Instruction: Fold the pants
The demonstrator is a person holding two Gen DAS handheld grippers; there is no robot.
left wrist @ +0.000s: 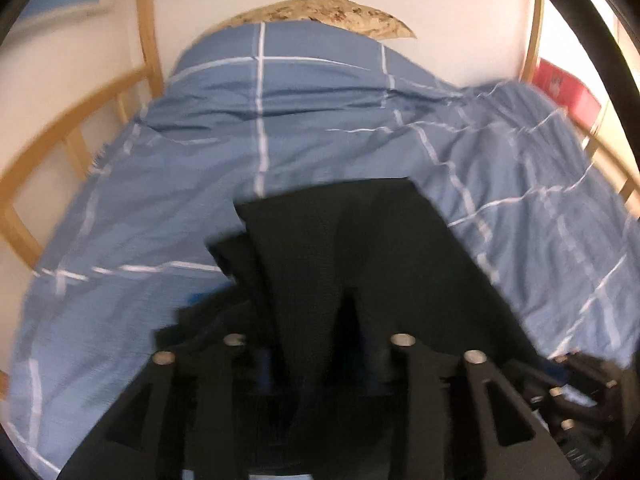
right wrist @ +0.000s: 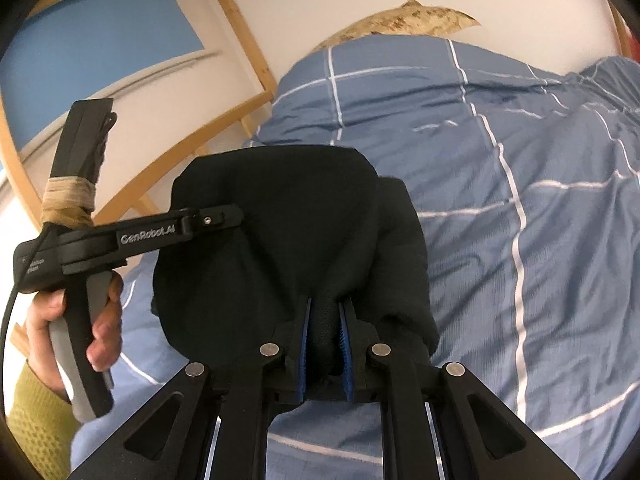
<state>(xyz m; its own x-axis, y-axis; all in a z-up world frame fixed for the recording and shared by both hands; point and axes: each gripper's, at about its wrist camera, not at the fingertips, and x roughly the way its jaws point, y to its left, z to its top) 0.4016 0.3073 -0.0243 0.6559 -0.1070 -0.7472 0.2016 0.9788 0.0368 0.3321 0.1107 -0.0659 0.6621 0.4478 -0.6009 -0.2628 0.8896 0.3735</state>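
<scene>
Right wrist: right tongs [right wrist: 325, 330] clench pants [right wrist: 272, 240] over checked duvet [right wrist: 540, 200]; left tongs [left wrist: 316, 360] released.

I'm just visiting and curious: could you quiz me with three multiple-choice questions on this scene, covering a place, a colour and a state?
1. Where do the black pants lie?
A. on a bed
B. on a chair
C. on the floor

2. What colour is the duvet?
A. red with dots
B. blue with white lines
C. plain green

3. What is the right gripper doing?
A. standing wide open
B. pinching black fabric
C. holding a pillow

Key: 1 A, the duvet spreads beneath them; 2 B, white lines cross blue cloth; 3 B, fabric is bunched between its jaws.
</scene>
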